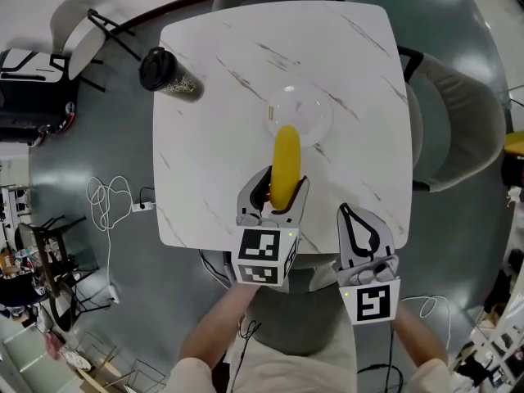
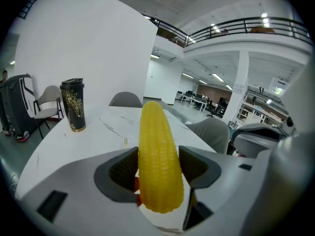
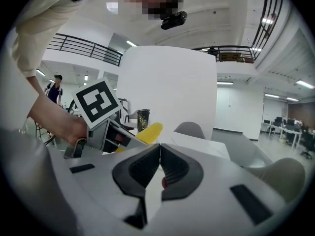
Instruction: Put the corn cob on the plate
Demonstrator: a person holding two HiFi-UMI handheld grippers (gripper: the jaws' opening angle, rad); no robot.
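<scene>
Mostly bare white surface [image 1: 213, 137], cup [image 1: 168, 74] at its far-left edge. Left hand-held gripper [image 1: 274, 182] clamps the corn cob [image 1: 286, 164], tip at the near rim of the plate [image 1: 318, 98]; right hand-held gripper [image 1: 350, 213], jaws together, at the near edge.

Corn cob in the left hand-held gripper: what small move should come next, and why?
Probably carry the corn cob a little farther forward, toward the middle of the plate. The left hand-held gripper is shut on its near end, and in the head view only the far tip overlaps the plate's near rim, so releasing now might leave it off the plate.
</scene>
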